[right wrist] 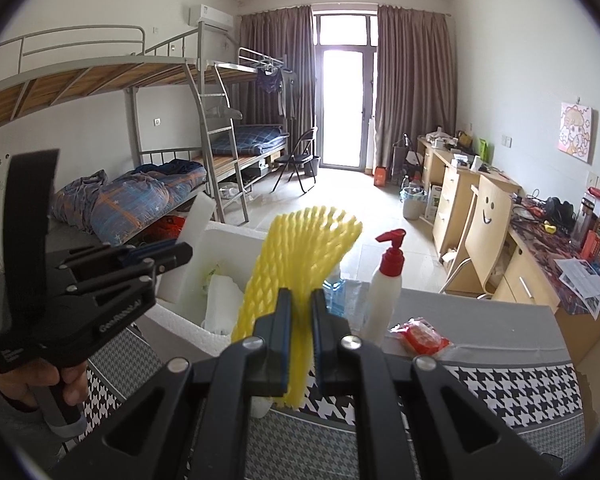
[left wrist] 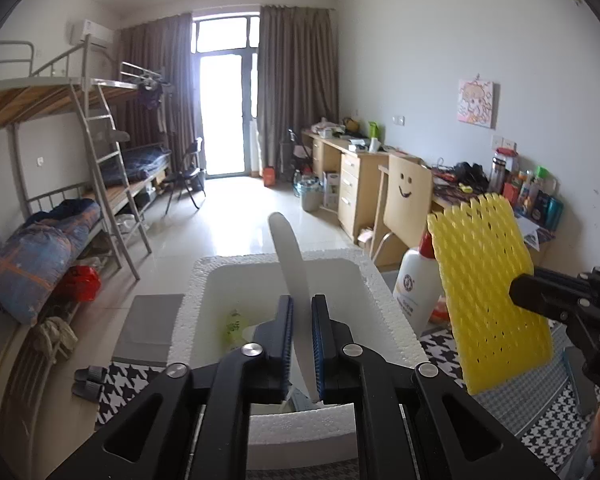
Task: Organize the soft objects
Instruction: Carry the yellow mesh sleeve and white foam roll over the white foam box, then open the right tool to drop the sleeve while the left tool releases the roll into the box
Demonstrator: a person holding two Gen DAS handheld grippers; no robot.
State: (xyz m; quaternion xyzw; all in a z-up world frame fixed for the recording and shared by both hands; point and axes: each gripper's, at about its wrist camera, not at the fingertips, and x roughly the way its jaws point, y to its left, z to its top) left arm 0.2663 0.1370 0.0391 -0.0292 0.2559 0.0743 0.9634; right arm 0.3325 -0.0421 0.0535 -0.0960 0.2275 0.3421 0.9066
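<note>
My left gripper (left wrist: 302,308) is shut on a white foam sheet (left wrist: 290,264) and holds it upright over the open white styrofoam box (left wrist: 204,292). The sheet also shows in the right wrist view (right wrist: 198,220), with the left gripper (right wrist: 172,254) beside the box (right wrist: 236,240). My right gripper (right wrist: 302,300) is shut on a yellow foam net sleeve (right wrist: 296,248), held up right of the box. The sleeve (left wrist: 492,292) and right gripper (left wrist: 516,290) also show in the left wrist view. A plastic bag (right wrist: 220,304) lies inside the box.
A white pump bottle with a red top (right wrist: 384,296), a blue bottle (right wrist: 336,288) and a red packet (right wrist: 420,334) stand on the houndstooth table cloth (right wrist: 500,384). Bunk beds (right wrist: 160,184) are on the left, desks and a chair (right wrist: 484,216) on the right.
</note>
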